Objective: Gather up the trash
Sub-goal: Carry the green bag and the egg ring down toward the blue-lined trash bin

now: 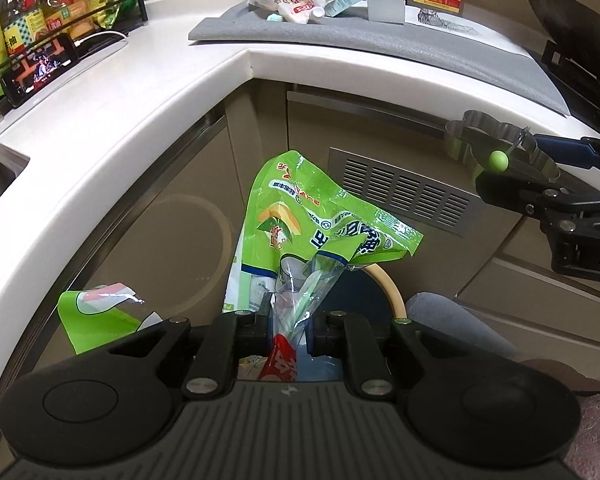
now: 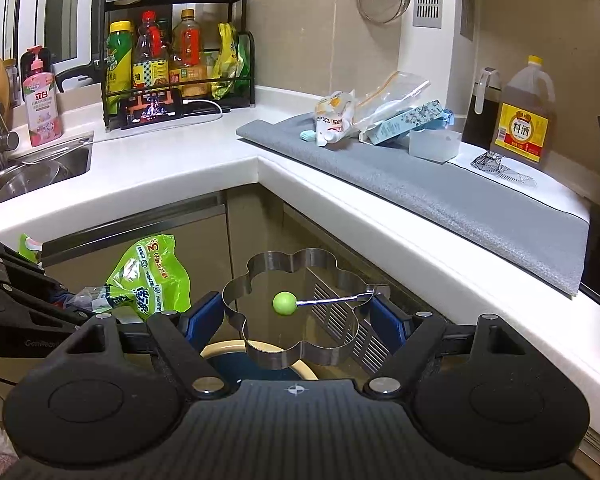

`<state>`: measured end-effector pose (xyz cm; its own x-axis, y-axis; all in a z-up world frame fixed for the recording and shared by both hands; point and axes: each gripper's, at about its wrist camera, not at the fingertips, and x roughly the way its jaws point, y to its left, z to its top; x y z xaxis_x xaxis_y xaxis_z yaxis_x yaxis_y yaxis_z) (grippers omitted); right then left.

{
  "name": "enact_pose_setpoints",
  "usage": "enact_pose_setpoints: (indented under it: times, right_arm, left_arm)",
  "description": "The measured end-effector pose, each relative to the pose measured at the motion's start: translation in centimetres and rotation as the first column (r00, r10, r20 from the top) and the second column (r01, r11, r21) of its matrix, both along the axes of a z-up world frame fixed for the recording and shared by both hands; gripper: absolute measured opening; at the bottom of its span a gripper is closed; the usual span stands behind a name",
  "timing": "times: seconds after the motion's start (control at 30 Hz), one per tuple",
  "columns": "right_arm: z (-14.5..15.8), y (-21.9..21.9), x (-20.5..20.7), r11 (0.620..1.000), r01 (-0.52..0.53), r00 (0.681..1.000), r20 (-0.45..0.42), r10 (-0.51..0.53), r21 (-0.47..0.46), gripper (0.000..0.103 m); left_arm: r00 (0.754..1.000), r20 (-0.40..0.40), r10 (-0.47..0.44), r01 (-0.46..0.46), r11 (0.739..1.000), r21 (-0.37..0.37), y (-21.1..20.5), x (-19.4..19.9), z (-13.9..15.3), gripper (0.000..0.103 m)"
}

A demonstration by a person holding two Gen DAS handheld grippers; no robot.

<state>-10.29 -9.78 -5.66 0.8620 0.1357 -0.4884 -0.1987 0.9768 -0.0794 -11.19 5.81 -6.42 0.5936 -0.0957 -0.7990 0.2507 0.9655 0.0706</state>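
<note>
My left gripper (image 1: 288, 328) is shut on a crumpled green plastic bag (image 1: 316, 216) and holds it above a trash bin with a cream rim (image 1: 392, 288); the bag also shows in the right wrist view (image 2: 152, 276). My right gripper (image 2: 298, 318) is shut on a flower-shaped metal egg ring (image 2: 296, 308) with a green knob (image 2: 284, 303), above the same bin (image 2: 224, 348). The ring also shows in the left wrist view (image 1: 500, 152). More trash (image 2: 380, 116) lies piled on the grey mat (image 2: 440, 196) on the counter.
A white corner counter (image 2: 180, 168) wraps around above the cabinets. A rack of bottles (image 2: 172, 60) and a phone (image 2: 150, 110) stand at the back left, a sink (image 2: 36, 172) at the left. A cooking wine jug (image 2: 526, 120) stands at the right.
</note>
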Motion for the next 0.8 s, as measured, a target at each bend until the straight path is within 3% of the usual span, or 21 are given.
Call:
enact_pose_setpoints:
  times: [0.8]
  right_arm:
    - [-0.39,-0.04,0.45,1.0,-0.003,1.0,-0.014,0.003,0.0,0.082]
  left_arm:
    - [1.0,-0.01,-0.02,0.02,0.999,0.027,-0.45,0.74,-0.3,0.015]
